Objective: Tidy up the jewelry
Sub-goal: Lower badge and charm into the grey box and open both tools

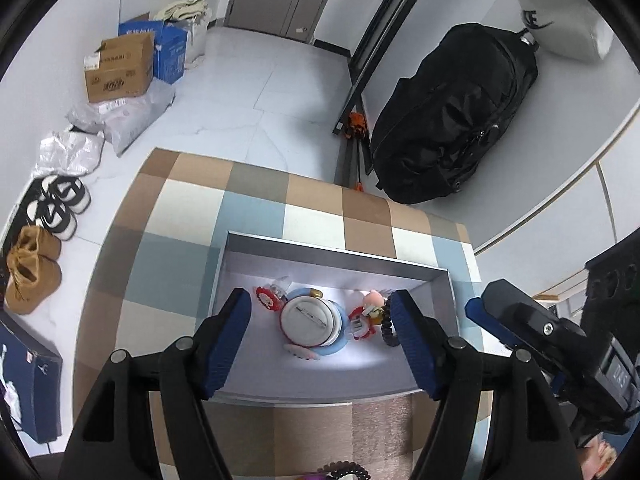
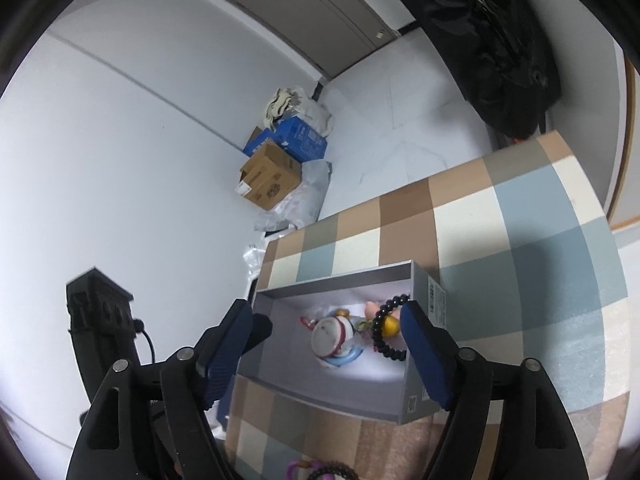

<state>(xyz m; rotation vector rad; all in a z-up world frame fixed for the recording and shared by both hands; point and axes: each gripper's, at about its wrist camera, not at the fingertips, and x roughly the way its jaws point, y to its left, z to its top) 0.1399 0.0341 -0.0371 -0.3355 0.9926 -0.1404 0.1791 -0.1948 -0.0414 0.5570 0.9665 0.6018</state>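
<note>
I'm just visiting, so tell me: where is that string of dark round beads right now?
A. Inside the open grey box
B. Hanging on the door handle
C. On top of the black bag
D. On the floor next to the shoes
A: the dark bead bracelet lies inside the grey box beside the round white badge, with the open right gripper above it, its pads clear of it.
</note>
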